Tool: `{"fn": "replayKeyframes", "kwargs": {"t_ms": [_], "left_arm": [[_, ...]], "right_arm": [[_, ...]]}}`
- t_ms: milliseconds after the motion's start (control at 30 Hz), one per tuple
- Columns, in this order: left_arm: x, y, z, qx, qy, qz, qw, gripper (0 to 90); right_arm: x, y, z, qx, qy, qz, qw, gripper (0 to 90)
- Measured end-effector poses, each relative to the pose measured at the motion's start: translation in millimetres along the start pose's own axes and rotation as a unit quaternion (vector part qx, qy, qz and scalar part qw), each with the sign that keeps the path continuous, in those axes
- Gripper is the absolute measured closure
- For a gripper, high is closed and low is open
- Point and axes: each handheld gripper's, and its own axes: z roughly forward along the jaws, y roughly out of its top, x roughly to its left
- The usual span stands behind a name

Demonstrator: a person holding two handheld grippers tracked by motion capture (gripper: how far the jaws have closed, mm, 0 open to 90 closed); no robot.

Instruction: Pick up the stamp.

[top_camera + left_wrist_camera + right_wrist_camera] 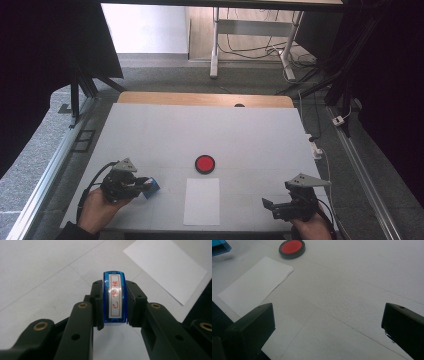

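Counter: wide white surface with faint seam lines, carrying every item listed below.

Sheet of white paper: plain rectangle lying flat near the person's edge of the counter, between the two claws, long side running away from the person.

Left claw: held in the left hand at the near left of the counter, pointing toward the paper. Its two black jaws are clamped on the blue stamp, one pad pressed against each broad side.

Right claw: held at the near right of the counter, well apart from the paper. Its jaws stand wide, with bare counter between them.

Red ink pad: round, black-rimmed, red face up, just beyond the far edge of the paper.

Blue stamp: translucent blue body, white label with red characters in a red frame. Located between the left claw's jaws, just left of the paper. Its long axis runs along the jaws, pointing forward out of the claw, with the label facing the gripper camera.
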Motion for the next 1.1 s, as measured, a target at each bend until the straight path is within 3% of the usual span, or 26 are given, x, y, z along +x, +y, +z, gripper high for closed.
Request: {"fn": "replayKeyframes", "kwargs": {"t_ms": [333,433,767,1100], "left_arm": [[-5.8,8.4,-12.2,-0.034,0.012,0.032,0.9988,70.5],[-6.0,15.1,-15.2,-0.051,-0.002,0.039,0.9979,70.6],[-12.0,35.2,-16.2,-0.068,-0.015,0.076,0.9946,70.5],[-18.2,59.3,-13.1,-0.079,-0.047,0.102,0.9905,70.5]], "right_arm": [[0.2,0.1,-0.1,-0.001,0.000,-0.002,1.0000,0.0],[0.0,0.0,-0.2,-0.002,0.001,-0.001,1.0000,0.0],[0.1,0.1,-0.2,-0.002,0.001,-0.002,1.0000,0.0],[0.6,-0.1,-0.8,-0.004,0.002,-0.005,1.0000,0.0]]}}
